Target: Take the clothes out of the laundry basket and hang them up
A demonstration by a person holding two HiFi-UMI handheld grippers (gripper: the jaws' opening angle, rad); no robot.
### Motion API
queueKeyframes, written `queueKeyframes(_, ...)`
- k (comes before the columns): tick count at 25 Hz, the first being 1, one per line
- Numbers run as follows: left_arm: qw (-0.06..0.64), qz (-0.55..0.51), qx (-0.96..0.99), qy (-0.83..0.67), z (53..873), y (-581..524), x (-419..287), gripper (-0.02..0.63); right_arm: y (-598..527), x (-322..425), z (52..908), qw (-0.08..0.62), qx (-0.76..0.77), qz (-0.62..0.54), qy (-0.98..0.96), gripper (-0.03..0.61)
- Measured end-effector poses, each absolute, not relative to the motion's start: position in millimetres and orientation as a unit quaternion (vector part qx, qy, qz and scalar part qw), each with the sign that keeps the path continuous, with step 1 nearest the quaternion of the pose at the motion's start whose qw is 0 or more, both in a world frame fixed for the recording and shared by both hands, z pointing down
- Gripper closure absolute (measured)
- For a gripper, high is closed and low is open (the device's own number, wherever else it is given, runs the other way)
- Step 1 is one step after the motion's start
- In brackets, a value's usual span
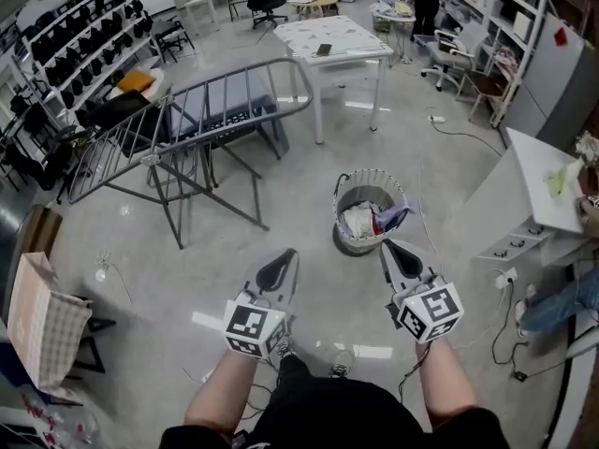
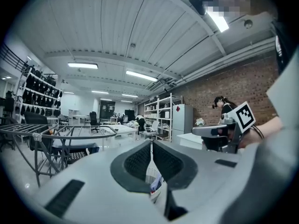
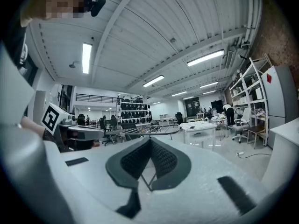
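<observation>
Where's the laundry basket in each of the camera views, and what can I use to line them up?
Head view: laundry basket on the floor, right of centre.
Left gripper view: a sliver low at centre, past the jaw tips.
Right gripper view: not in it.
Shared landmark: drying rack, left in the first two, centre in the third.

Two hand-held grippers [image 1: 284,254] [image 1: 387,245], one basket [image 1: 343,236], one rack [image 1: 225,90]

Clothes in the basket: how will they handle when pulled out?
Clothes lie crumpled: probably floppy, draping from one pinch. Several pieces are heaped together, so one may drag another. The mesh laundry basket looks light; it might tip or slide.
</observation>
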State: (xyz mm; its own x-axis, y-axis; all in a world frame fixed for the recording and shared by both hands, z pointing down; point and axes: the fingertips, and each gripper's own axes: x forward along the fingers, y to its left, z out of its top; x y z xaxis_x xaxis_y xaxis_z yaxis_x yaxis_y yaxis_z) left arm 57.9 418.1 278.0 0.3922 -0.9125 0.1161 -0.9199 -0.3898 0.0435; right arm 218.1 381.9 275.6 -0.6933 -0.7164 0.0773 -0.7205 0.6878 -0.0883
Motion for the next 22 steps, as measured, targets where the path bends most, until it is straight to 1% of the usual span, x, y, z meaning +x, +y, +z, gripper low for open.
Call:
queueKeyframes(7,0.054,0.035,0.839,-0.54,278,399,31,0.601,367,194,276,0.012,0.399,0.067,-0.914,0.568)
queueKeyframes(8,0.056,0.035,0.841,-0.537,279,396,26,0.601,365,189,276,0.011,0.399,0.069,-0.914,0.561)
queueKeyframes(9,0.057,0.035,0.842,-0.535,280,394,21,0.601,363,183,276,0.01,0.399,0.07,-0.914,0.526)
queueKeyframes(14,0.061,0.039,0.85,-0.522,286,377,-4,0.598,349,159,278,0.01,0.411,0.072,-0.909,0.511)
queueKeyframes(15,0.062,0.04,0.852,-0.518,287,374,-8,0.588,346,154,278,0.011,0.413,0.073,-0.908,0.505)
queueKeyframes(17,0.064,0.041,0.858,-0.509,288,367,-17,0.524,341,144,278,0.012,0.418,0.073,-0.905,0.499)
queueKeyframes(22,0.062,0.042,0.871,-0.485,291,344,-36,0.461,323,120,281,0.012,0.432,0.071,-0.899,0.47)
